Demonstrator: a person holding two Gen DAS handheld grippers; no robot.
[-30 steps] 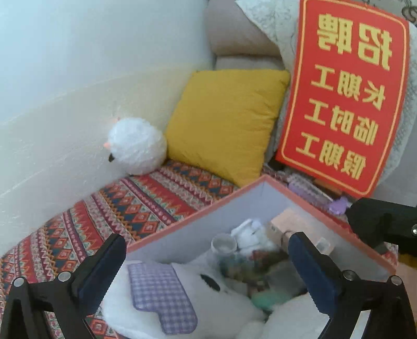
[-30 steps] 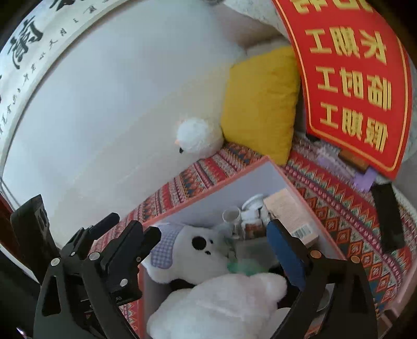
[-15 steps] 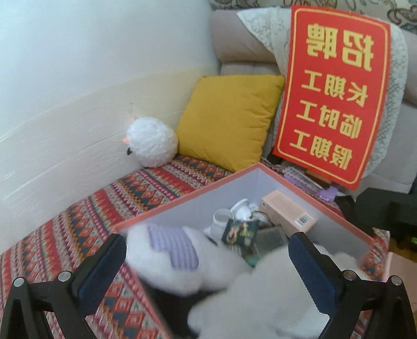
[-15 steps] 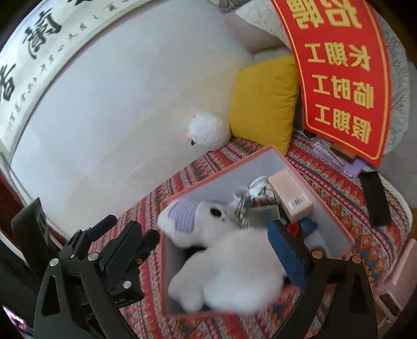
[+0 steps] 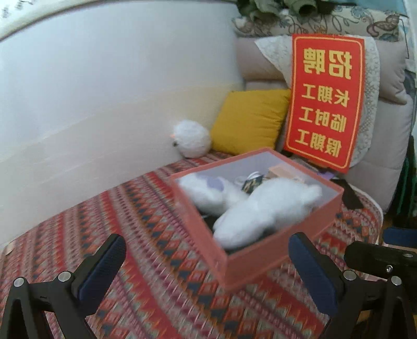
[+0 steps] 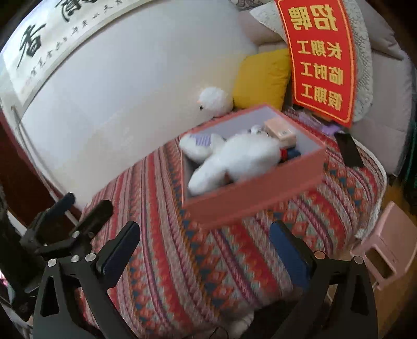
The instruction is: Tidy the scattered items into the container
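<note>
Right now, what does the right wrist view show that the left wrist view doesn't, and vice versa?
Only the right wrist view shows the long calligraphy scroll on the wall, the pink plastic stool beside the bed, and the left hand-held gripper, open. Only the left wrist view shows the floral-patterned bedding stacked up top. Both share the salmon-pink cardboard box holding the white plush toys, the yellow square cushion, and the red sign with gold characters.

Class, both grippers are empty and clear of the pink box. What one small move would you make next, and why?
Probably reach the right gripper toward the round white plush by the yellow cushion. It lies outside the pink box, which already holds other plush toys, and both grippers are open.
</note>
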